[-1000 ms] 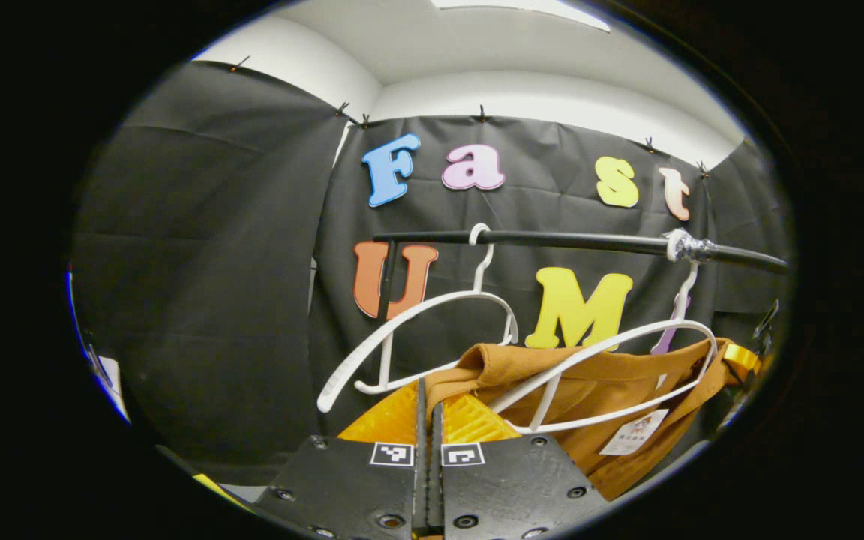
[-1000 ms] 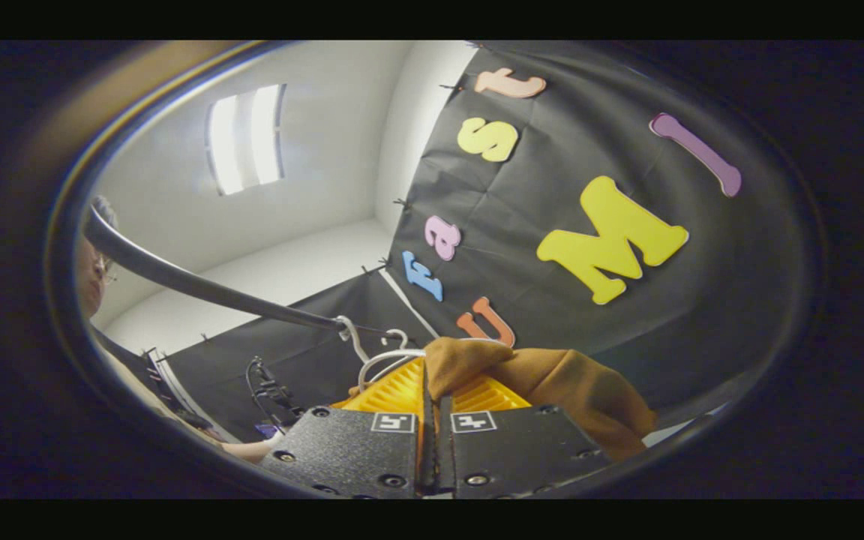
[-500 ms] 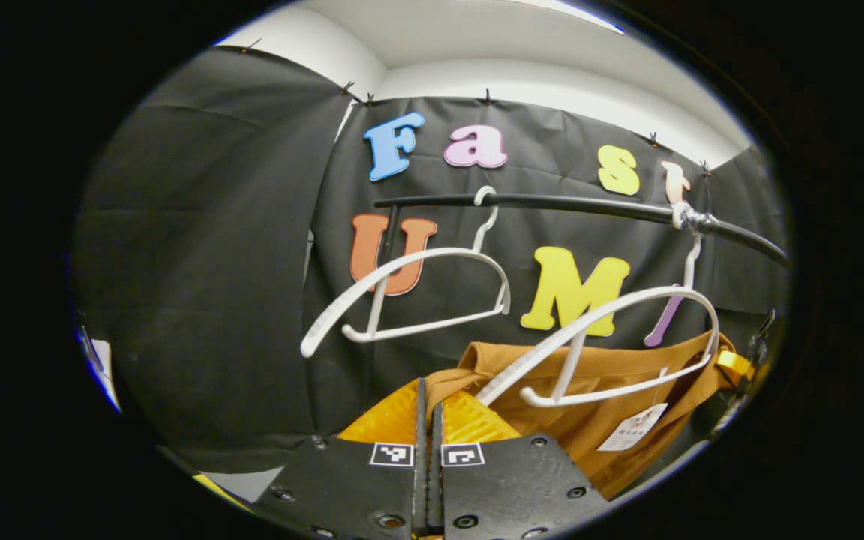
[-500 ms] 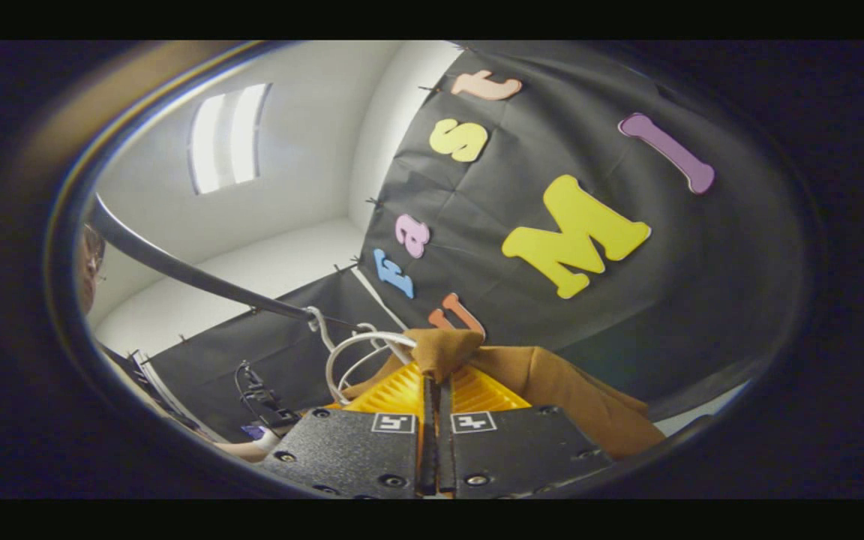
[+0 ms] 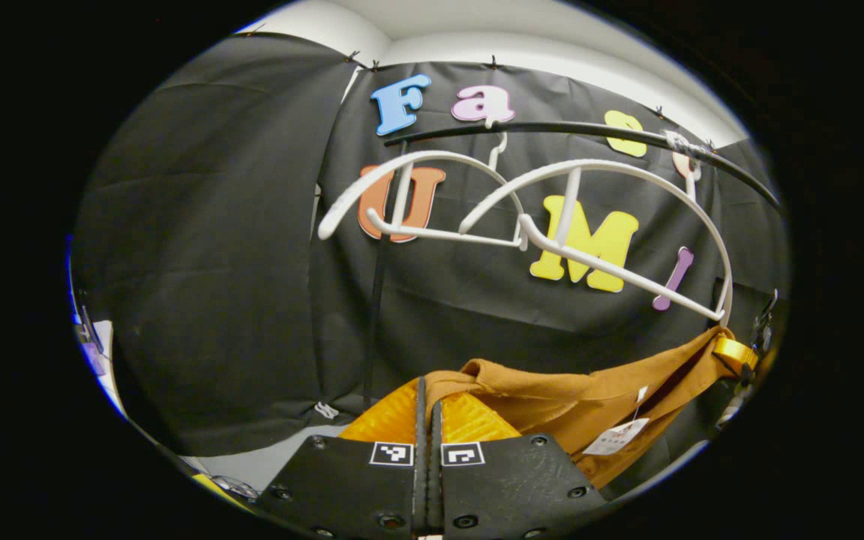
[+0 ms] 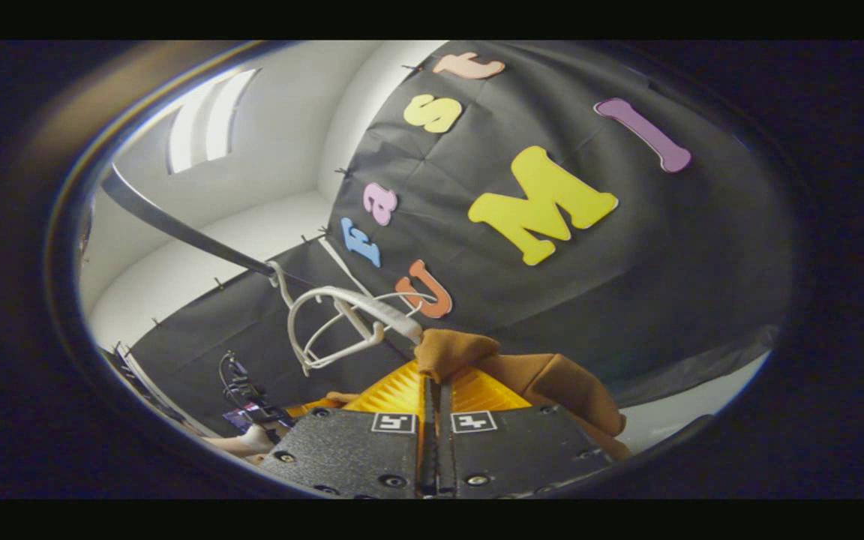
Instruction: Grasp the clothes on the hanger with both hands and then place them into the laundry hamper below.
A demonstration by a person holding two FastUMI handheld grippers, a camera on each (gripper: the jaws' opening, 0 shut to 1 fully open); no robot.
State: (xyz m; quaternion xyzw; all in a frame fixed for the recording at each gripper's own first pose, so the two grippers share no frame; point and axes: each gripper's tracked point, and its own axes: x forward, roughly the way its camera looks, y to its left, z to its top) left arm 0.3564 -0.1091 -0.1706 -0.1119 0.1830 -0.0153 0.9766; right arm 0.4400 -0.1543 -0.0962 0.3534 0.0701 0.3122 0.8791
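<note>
A brown garment (image 5: 589, 394) with a white tag (image 5: 613, 436) hangs stretched between my two grippers, below the hangers. My left gripper (image 5: 426, 394) is shut on one corner of it, yellow pads pinching the cloth. Farther off at the right edge of the left gripper view, the other gripper's yellow fingers (image 5: 733, 352) hold the far end. In the right gripper view my right gripper (image 6: 432, 386) is shut on a bunched fold of the brown garment (image 6: 544, 375). Two bare white hangers (image 5: 597, 225) (image 5: 417, 195) hang on the black rail (image 5: 589, 133).
The black rail (image 6: 177, 229) crosses the upper left of the right gripper view with the white hangers (image 6: 334, 322) on it. A hand (image 6: 252, 441) and the other gripper show low at the left there. A black upright pole (image 5: 376, 300) stands before the cloth wall.
Both grippers have gone down with the garment. It has slipped off the right hanger, which now swings bare above it. The rail and hangers sit higher in both views.
</note>
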